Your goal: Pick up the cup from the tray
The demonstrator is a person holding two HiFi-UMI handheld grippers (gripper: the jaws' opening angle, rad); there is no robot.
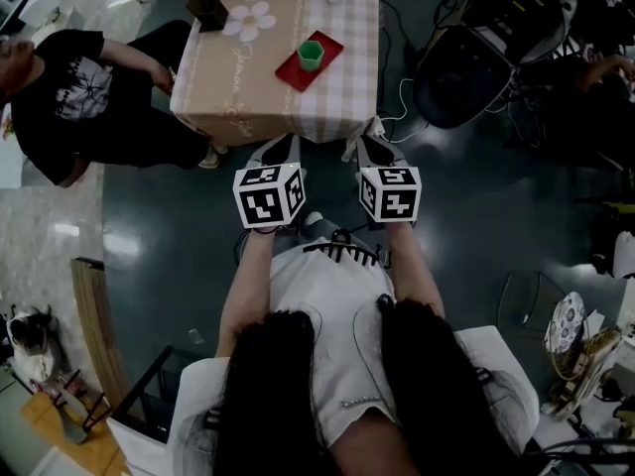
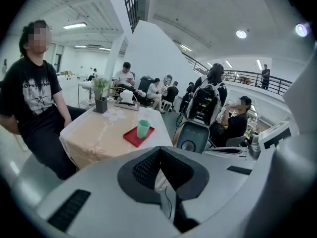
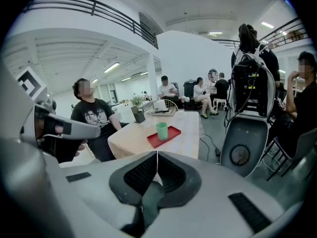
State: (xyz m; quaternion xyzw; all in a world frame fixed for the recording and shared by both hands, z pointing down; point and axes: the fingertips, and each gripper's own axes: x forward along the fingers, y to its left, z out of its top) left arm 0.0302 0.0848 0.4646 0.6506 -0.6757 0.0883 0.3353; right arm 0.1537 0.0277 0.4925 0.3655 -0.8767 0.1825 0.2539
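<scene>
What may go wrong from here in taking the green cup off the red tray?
Left gripper and right gripper both have jaws together; arriving so, one could knock the upright green cup over. The red rectangular tray lies near the clothed table's front edge; a push might slide it off.

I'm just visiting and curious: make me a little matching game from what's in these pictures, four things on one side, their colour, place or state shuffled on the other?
Things:
1. cup
2. tray
3. plant pot
4. right gripper

Descriptions:
A. red, lying flat on the table
B. jaws together, nothing between them
C. green, standing upright on the tray
D. dark, at a corner of the table

Pairs: 1-C, 2-A, 3-D, 4-B
</scene>
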